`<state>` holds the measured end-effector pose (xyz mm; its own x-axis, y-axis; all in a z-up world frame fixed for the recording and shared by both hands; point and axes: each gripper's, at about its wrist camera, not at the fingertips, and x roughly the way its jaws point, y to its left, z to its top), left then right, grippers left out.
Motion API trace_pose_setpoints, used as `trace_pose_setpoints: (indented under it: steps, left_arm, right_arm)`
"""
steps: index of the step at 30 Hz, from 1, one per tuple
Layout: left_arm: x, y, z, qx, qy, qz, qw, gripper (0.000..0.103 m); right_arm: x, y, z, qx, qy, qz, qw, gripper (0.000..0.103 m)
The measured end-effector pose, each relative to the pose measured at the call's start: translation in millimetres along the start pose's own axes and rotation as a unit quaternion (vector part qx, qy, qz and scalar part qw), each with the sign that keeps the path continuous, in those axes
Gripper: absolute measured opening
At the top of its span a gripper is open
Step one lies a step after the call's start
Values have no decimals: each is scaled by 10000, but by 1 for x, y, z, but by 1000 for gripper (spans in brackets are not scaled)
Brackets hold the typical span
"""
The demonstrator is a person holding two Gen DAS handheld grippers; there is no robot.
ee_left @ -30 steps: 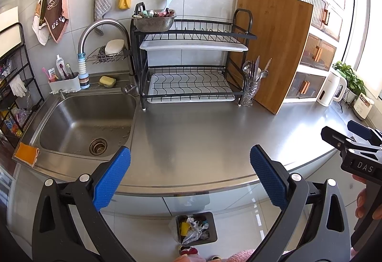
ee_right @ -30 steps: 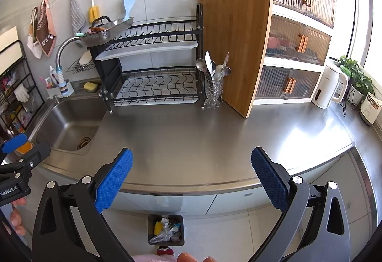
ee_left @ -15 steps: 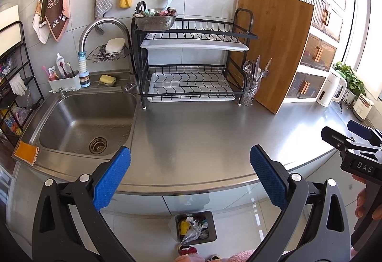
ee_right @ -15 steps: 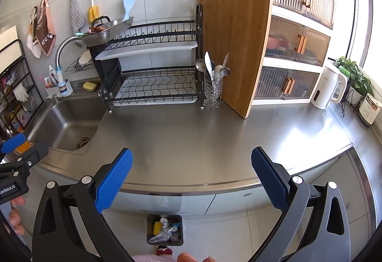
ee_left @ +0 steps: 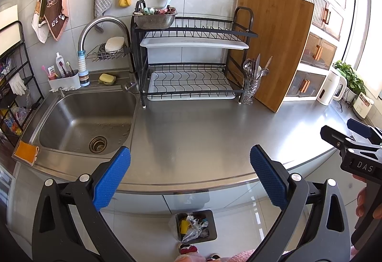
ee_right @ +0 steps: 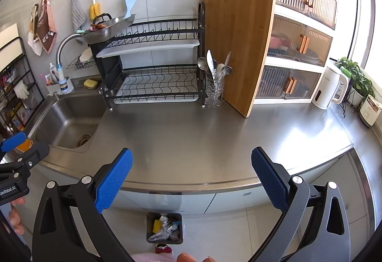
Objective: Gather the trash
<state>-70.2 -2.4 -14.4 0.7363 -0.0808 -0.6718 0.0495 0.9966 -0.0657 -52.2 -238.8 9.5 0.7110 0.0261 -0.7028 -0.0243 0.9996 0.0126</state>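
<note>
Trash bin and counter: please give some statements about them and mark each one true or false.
1. The trash bin stands on the floor below the counter edge. True.
2. The bin is empty. False: it holds wrappers and a yellow item.
3. The left gripper has its jaws shut on a wrapper. False: jaws open, holding nothing.
4. The right gripper is open. True.
5. The cutting board lies flat. False: it stands upright beside the dish rack.

Left gripper (ee_left: 189, 177) and right gripper (ee_right: 191, 177), both level, side by side. Jaws of each spread wide, holding nothing.
</note>
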Motion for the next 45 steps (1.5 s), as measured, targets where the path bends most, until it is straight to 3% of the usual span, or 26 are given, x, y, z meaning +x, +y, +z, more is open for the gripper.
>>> trace_pose_setpoints:
  steps: [45]
  left_arm:
    - [14,3,2,-54,92,95,9999,95]
  right_arm:
    - [16,3,1,110,85,37,9999,100]
